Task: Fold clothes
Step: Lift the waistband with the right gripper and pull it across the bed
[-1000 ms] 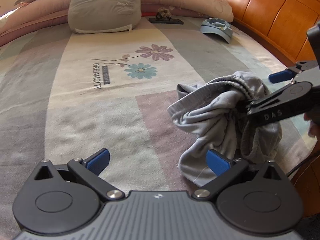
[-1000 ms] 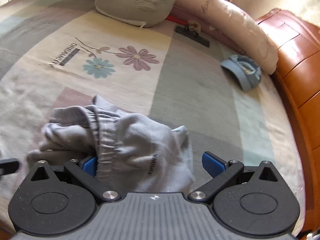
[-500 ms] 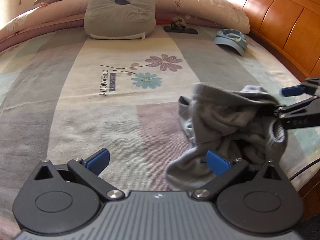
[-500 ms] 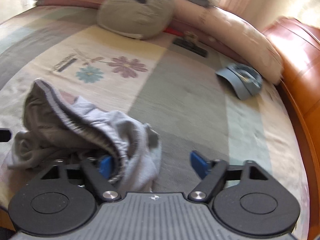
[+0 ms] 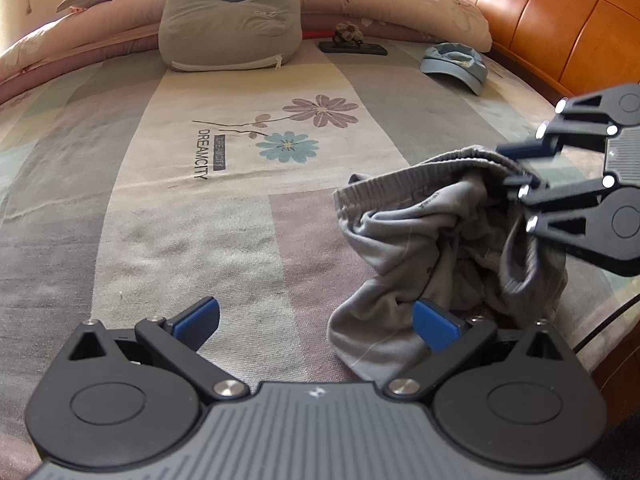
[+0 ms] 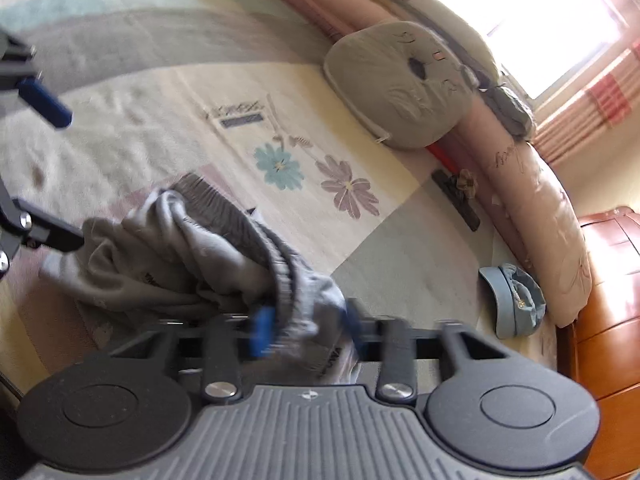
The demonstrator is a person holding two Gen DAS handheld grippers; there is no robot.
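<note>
Crumpled grey shorts lie bunched on the bedspread at the right, their elastic waistband lifted. My right gripper is shut on the waistband of the shorts and holds it up; it shows at the right of the left wrist view. My left gripper is open and empty, low over the bed, its right fingertip at the near hem of the shorts. The left gripper's blue fingertip shows at the left edge of the right wrist view.
A grey cat-face cushion and long pink pillows line the head of the bed. A blue cap and a dark flat object lie beyond the shorts. A wooden bed frame runs along the right.
My right gripper closed on the waistband, rolled to one side and lifted the shorts. My left gripper stayed open and tipped its view up slightly.
</note>
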